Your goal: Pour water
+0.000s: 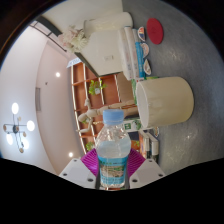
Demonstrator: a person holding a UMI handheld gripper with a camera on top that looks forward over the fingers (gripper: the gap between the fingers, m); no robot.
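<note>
The worktop [185, 60] tilts across the view, with a white cup [164, 98] standing just beyond the bottle, likely the pouring target. The water bottle [113, 150], cap still on, sits pinched between the hand-held gripper [112, 172] fingers, carried toward that cup.

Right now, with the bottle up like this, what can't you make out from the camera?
- Bottle base, gripper view: cut off below the tongs.
- Grip: pink pads show beside the label, but contact on both sides is unclear.
- Water level: the clear plastic and label hide it.
- White cup: the tilted view shows only its side, contents unseen.
- Shelf items beyond: too small to identify.
</note>
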